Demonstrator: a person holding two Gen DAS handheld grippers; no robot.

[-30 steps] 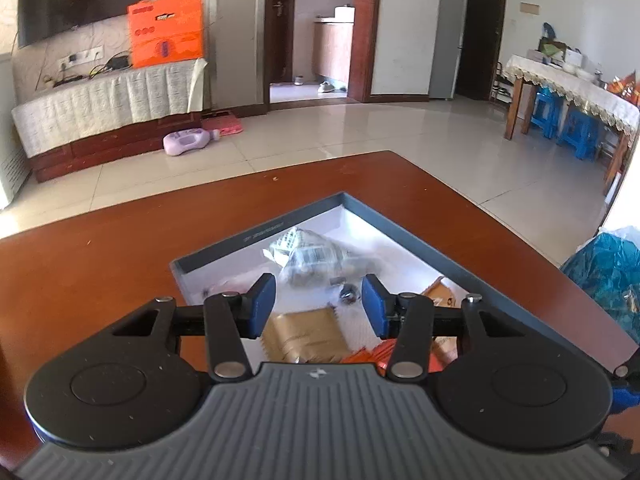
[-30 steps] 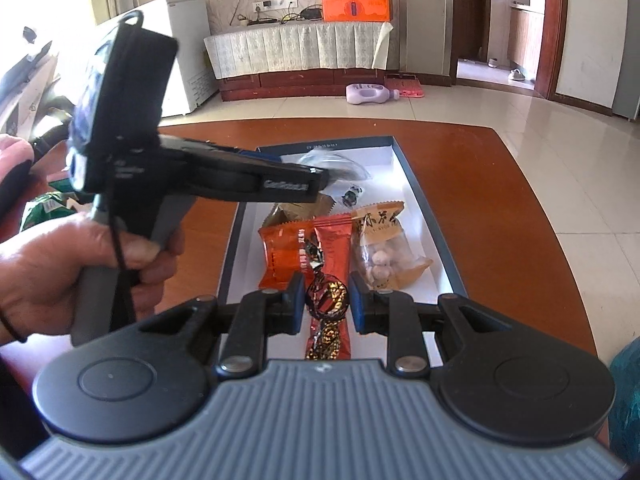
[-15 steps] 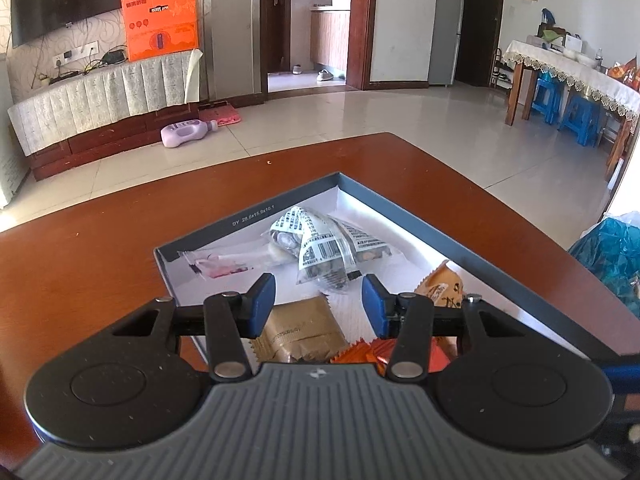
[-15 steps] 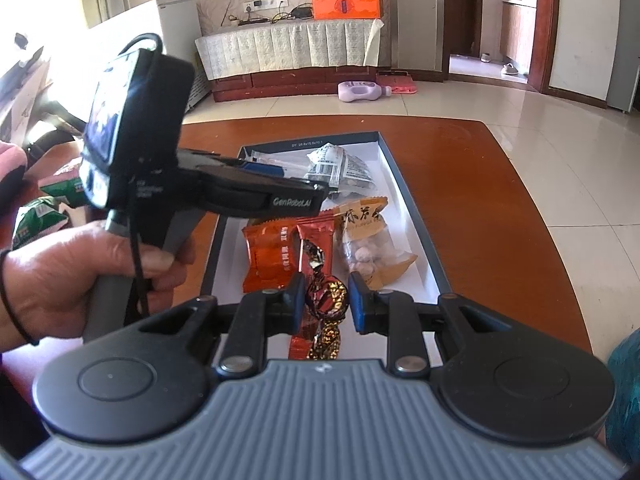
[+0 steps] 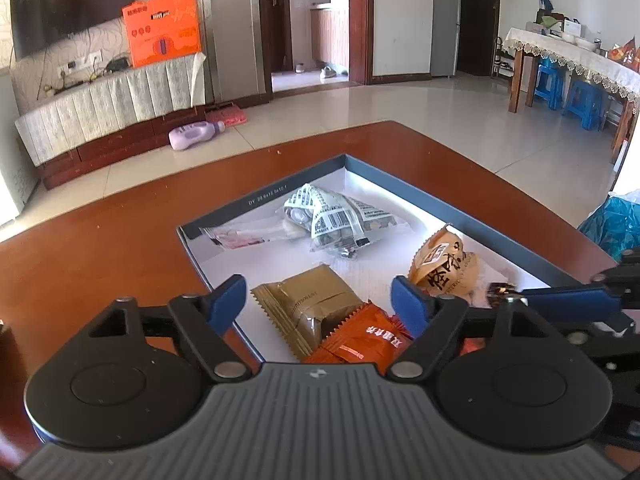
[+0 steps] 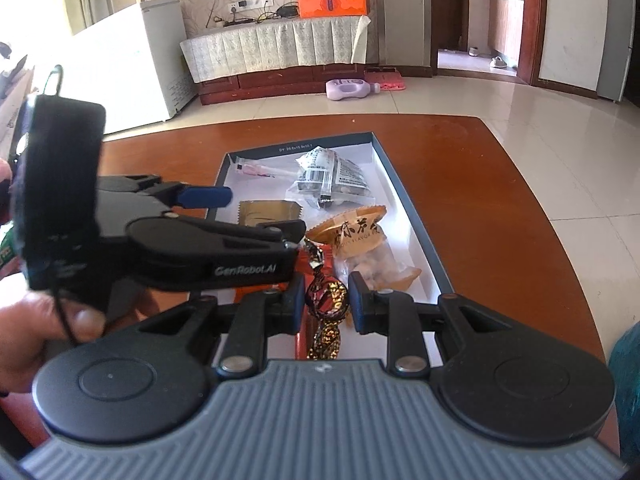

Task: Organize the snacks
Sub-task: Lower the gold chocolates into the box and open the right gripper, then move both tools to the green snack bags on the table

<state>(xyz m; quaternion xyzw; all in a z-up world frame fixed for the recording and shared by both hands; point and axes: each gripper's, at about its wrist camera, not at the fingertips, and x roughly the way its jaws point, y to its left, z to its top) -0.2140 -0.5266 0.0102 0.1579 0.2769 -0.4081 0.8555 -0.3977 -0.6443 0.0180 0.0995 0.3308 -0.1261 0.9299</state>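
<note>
A shallow blue-rimmed box (image 5: 404,188) with a white floor sits on the brown table and holds snacks: a clear printed pack (image 5: 336,220), a gold-brown packet (image 5: 308,308), an orange packet (image 5: 360,340) and a tan bag of round snacks (image 5: 444,264). My left gripper (image 5: 320,300) is open and empty, low over the box's near end. My right gripper (image 6: 326,304) is shut on a dark red and gold wrapped candy (image 6: 326,300) above the box (image 6: 400,200). The left gripper's body (image 6: 180,240) fills the left of the right wrist view.
The brown table (image 6: 480,200) ends in rounded edges toward the tiled floor. A teal bag (image 5: 612,224) lies off the table's right side. Green packets (image 6: 6,248) sit at the far left behind the hand. A TV stand and an orange carton stand across the room.
My left gripper has drawn back and its jaws have opened wider, showing more of the box. My right gripper still holds the candy and has moved slightly forward over the box.
</note>
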